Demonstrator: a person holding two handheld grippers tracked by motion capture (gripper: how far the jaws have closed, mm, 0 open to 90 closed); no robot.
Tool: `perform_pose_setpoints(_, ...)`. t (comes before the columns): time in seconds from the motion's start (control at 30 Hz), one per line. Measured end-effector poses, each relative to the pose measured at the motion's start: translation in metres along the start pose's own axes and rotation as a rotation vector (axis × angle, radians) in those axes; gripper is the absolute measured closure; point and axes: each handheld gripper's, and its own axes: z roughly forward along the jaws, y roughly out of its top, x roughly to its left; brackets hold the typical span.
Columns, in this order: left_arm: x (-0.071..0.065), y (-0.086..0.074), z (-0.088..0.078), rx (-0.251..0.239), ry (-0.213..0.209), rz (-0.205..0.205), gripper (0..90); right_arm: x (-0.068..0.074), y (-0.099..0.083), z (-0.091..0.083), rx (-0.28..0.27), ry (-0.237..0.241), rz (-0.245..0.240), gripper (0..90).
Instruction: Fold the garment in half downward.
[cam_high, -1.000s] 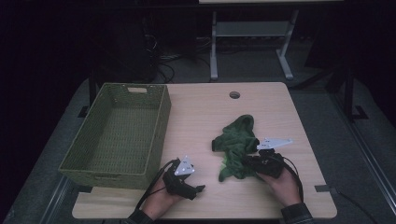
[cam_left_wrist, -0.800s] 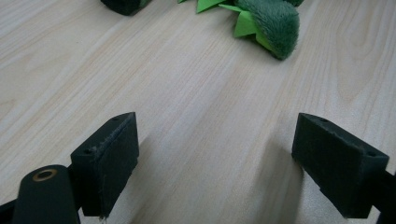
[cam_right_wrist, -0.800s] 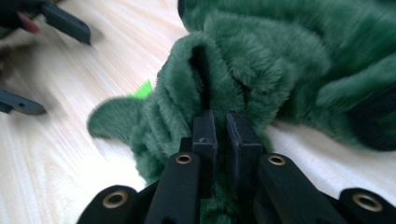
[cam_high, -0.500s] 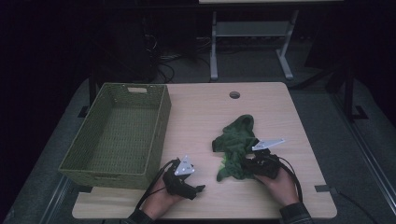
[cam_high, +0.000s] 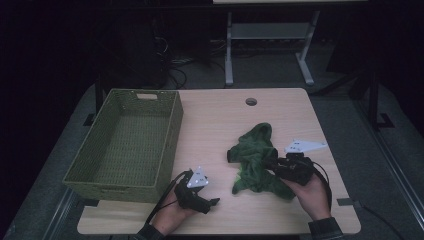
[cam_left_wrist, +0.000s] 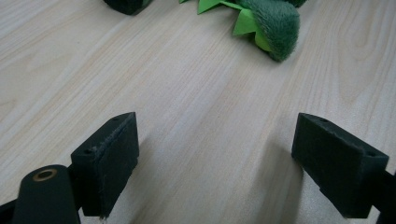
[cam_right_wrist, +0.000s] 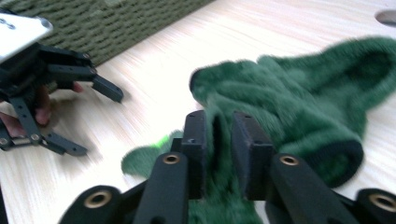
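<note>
Green plush garment (cam_high: 255, 160) on the tabletop (cam_high: 215, 125) right of the wicker basket (cam_high: 127, 142), pinched in a fold by right tongs (cam_right_wrist: 219, 140), just closing, presumably for lifting; left tongs (cam_left_wrist: 215, 163) released, parked on bare wood.

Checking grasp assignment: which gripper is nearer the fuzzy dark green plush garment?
Right. The right gripper is pinching a fold of the fuzzy dark green plush garment; the left gripper sits apart, jaws open over bare wooden table.
</note>
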Motion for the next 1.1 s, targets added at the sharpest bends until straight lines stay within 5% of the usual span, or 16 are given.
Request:
perform_pose_setpoints(0.2, 0.000, 0.000, 0.000, 0.000, 0.002, 0.004, 14.3, 0.004, 0.007, 0.022, 0.038, 0.025, -0.015, 83.0)
perform_pose_setpoints(0.37, 0.001, 0.000, 0.000, 0.003, 0.001, 0.008, 14.3, -0.003, -0.002, 0.037, 0.098, -0.015, -0.018, 86.4)
perform_pose_setpoints(0.7, 0.000, 0.000, 0.000, 0.003, 0.000, 0.005, 14.3, -0.010, -0.017, 0.053, 0.216, -0.058, 0.026, 88.3)
perform_pose_setpoints(1.1, 0.000, 0.000, 0.000, 0.003, 0.000, 0.005, 14.3, -0.004, -0.021, 0.058, 0.270, -0.080, 0.011, 89.0)
